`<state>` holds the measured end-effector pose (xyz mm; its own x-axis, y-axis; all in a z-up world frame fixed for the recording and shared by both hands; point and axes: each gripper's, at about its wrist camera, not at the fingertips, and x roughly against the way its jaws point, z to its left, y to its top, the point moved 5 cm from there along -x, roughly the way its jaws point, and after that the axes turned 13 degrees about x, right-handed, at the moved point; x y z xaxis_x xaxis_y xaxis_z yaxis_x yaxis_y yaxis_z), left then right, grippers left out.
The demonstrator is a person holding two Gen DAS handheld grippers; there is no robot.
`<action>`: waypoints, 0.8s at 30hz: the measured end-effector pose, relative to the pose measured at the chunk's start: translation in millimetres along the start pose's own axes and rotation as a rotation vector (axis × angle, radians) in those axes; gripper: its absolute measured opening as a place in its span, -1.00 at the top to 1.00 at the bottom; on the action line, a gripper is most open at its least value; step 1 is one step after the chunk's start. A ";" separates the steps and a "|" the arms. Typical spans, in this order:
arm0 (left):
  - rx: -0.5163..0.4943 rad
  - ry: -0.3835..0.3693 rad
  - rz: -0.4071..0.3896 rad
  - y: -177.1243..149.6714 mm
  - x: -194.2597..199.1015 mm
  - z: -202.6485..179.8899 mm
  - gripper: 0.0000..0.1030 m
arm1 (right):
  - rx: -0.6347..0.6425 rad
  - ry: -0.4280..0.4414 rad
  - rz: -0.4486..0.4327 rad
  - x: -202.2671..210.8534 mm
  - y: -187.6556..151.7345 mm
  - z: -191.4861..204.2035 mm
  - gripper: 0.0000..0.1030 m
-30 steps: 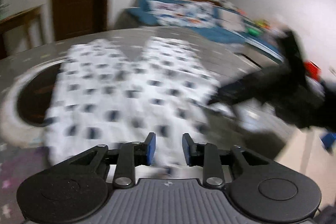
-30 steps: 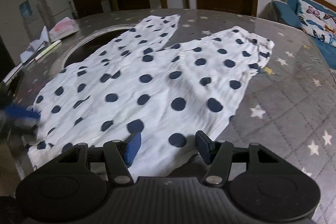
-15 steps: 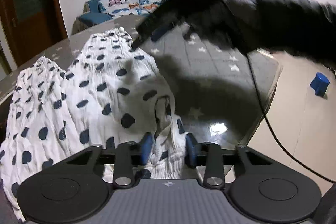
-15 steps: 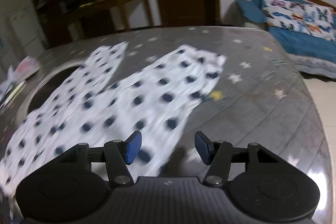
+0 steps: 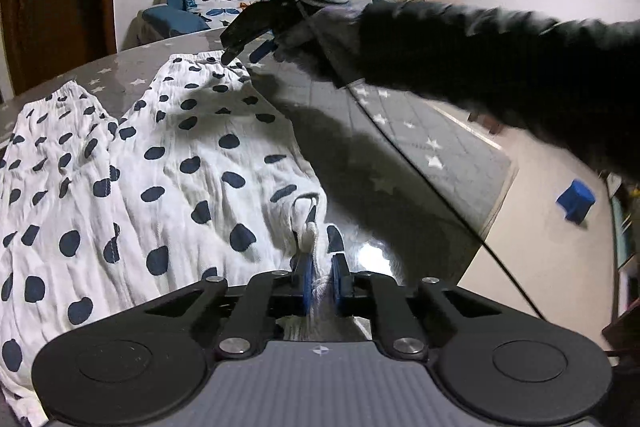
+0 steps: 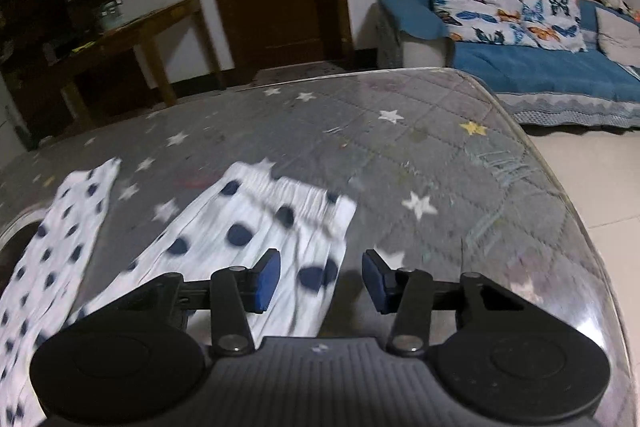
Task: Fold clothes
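Note:
White trousers with navy polka dots [image 5: 168, 163] lie spread on the grey star-patterned table [image 5: 404, 143]. My left gripper [image 5: 320, 279] is shut on the waistband edge with its drawstring knot [image 5: 307, 233], at the table's near side. My right gripper [image 6: 320, 281] is open and empty, hovering just above the hem end of one trouser leg [image 6: 276, 223]. In the left wrist view the right gripper [image 5: 250, 47] shows at the far end over that hem, held by a black-sleeved arm [image 5: 500, 55]. The other leg [image 6: 68, 219] lies to the left.
The table's rounded edge [image 6: 560, 187] runs close on the right, with tiled floor beyond. A blue sofa with butterfly cushions [image 6: 520, 39] stands behind. A wooden side table [image 6: 132, 27] and door are at the back. A blue stool [image 5: 576, 201] sits on the floor.
My left gripper has closed on the waistband. My right gripper has travelled along the trouser leg to its far hem, still open.

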<state>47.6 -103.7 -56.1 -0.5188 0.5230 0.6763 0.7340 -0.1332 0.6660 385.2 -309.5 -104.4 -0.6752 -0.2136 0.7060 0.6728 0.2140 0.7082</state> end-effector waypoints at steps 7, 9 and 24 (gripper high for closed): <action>0.028 -0.029 -0.009 4.0 6.3 3.0 0.78 | -0.021 -0.038 -0.022 -18.0 6.5 -4.9 0.76; 0.031 -0.033 -0.011 4.3 7.5 3.9 0.79 | -0.027 -0.058 -0.026 -14.2 5.7 -8.6 0.83; 0.076 -0.123 -0.059 -4.4 45.0 13.5 0.81 | -0.053 -0.203 -0.033 45.9 -10.6 -58.4 0.87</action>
<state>27.0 -68.2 -32.8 -0.5079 0.6277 0.5899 0.7373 -0.0374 0.6746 364.7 -377.2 -79.5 -0.7408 -0.0221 0.6714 0.6604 0.1588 0.7339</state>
